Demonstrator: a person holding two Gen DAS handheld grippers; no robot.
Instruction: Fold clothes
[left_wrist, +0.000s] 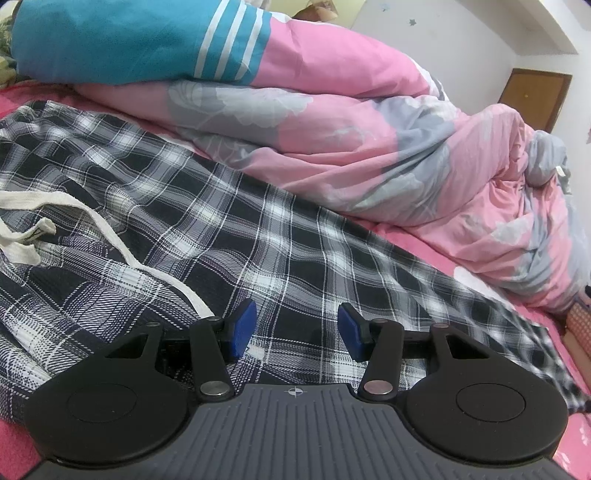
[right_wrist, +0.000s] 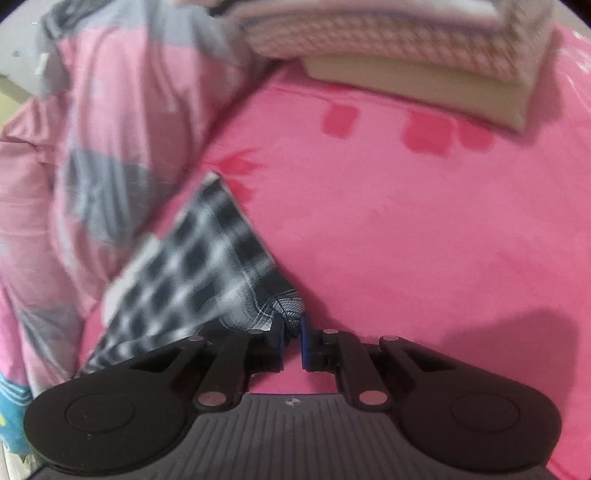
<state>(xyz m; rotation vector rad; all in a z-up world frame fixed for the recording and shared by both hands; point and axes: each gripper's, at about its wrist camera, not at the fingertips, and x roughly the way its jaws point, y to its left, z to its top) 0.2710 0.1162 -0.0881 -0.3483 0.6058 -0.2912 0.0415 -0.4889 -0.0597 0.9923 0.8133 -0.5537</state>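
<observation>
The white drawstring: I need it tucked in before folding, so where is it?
Left wrist view, left side: white drawstring lies loose across the plaid trousers.

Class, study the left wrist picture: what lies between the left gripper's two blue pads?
In the left wrist view, the left gripper is open; between its blue pads only the plaid trousers show, lying beneath them. Nothing is pinched.

- The plaid trousers (left_wrist: 221, 229), checked black, grey and white, lie spread across the pink bed sheet (right_wrist: 406, 229), creased at the waist.
- Their cream drawstring (left_wrist: 74, 206) trails loose over the waist.
- One corner (right_wrist: 284, 314) is lifted off the sheet.
</observation>
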